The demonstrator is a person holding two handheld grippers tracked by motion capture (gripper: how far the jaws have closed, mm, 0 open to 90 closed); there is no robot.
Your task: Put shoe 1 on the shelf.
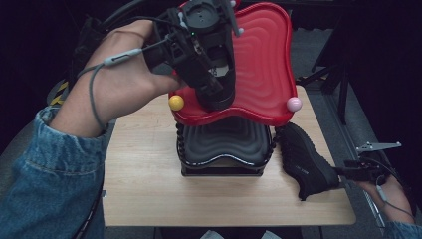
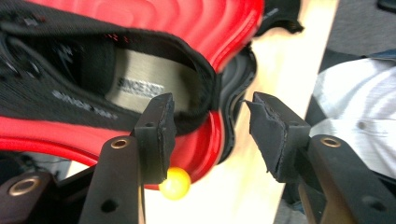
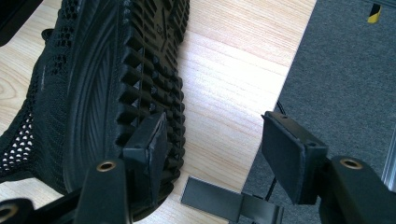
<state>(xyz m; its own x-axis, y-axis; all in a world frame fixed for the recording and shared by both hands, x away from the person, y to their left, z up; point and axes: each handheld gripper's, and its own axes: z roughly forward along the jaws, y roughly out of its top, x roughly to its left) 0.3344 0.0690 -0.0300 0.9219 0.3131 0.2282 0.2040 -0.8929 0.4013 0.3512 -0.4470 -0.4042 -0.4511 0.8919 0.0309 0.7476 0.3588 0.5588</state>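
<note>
1. Left gripper (image 1: 211,74) hangs over the red tray (image 1: 263,64), jaws apart and holding nothing.
2. Its own view shows a black shoe (image 2: 93,79) lying in the tray, with the heel just beyond the fingertips (image 2: 156,126).
3. Right gripper (image 3: 212,140) stands open beside a second shoe (image 1: 306,159), which lies on its side right of the tray.

A: Where does the high view sit?
B: Above the table (image 1: 149,199), looking down and forward.
A: The gripper views?
B: Close behind their fingers: left faces the red tray (image 2: 224,23), right the shoe (image 3: 93,93); the high view shares both.
</note>
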